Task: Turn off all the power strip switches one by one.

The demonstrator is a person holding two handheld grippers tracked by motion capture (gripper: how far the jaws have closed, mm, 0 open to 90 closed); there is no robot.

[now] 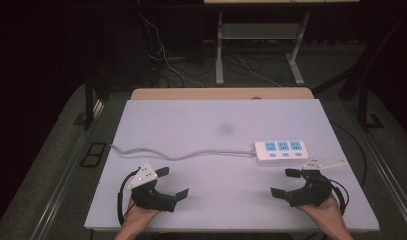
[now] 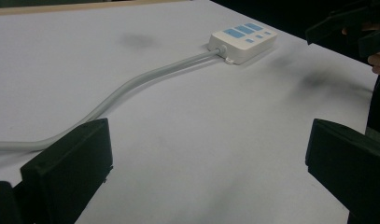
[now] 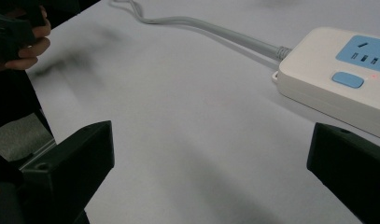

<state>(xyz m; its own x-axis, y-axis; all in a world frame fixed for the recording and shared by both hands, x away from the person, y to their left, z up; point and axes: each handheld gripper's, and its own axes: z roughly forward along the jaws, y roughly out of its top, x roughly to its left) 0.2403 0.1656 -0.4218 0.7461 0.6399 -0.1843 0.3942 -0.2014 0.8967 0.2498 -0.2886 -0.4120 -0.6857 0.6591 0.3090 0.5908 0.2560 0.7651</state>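
the white table top (image 1: 211,135) stands on a dark floor, with a desk frame (image 1: 258,45) at 12 o'clock. the white power strip (image 1: 282,150) lies at 3 o'clock, its grey cord (image 1: 181,155) running toward 9 o'clock. no readable writing. the left gripper (image 1: 172,182) and right gripper (image 1: 283,182) hover with jaws spread wide, holding nothing.

Both grippers were matte black plastic w/ two blocky, square-ended jaws each; the left gripper (image 1: 172,182) carried a grey three-cornered plate on top w/ small dark screw dots; the right gripper (image 1: 284,182) bore a similar plate, pale & long-pointed; a black cable looped off the rear of each; forearms bare, no sleeves.
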